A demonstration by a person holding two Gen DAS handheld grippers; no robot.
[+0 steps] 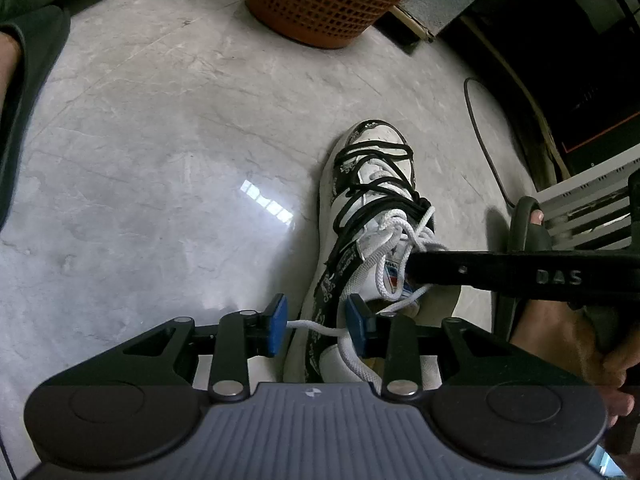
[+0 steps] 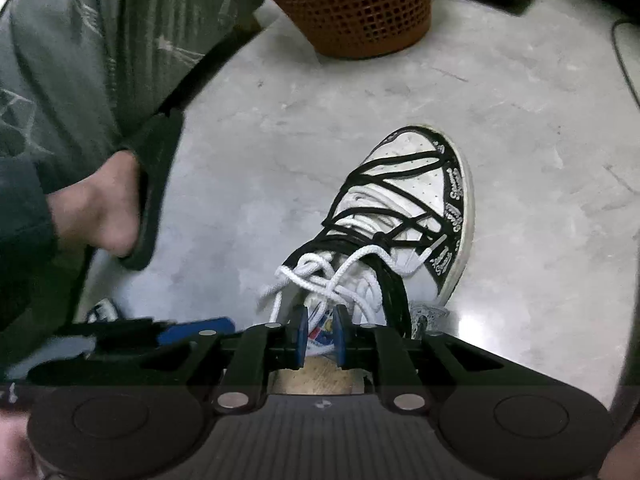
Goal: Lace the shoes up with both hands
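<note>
A white high-top shoe [image 1: 376, 184] with black trim and black cords wrapped around it stands on the grey floor, toe pointing away. Its white lace [image 1: 384, 240] lies tangled over the tongue. One loose strand [image 1: 316, 327] runs across the wide gap of my left gripper [image 1: 317, 328]; the blue pads stand well apart and do not press it. My right gripper [image 2: 321, 334] hovers over the shoe [image 2: 420, 184] at the tongue label, pads a narrow gap apart, with white lace strands [image 2: 320, 276] just ahead. Whether they pinch anything is hidden. One of its fingers [image 1: 480, 272] reaches in from the right.
An orange mesh basket [image 1: 328, 0] stands on the floor beyond the shoe. A black cable [image 1: 480, 140] curves along the right. The person's foot in a dark sandal [image 2: 120, 208] rests left of the shoe; a hand [image 1: 580, 340] holds the right gripper. A white rack [image 1: 592, 196] is at right.
</note>
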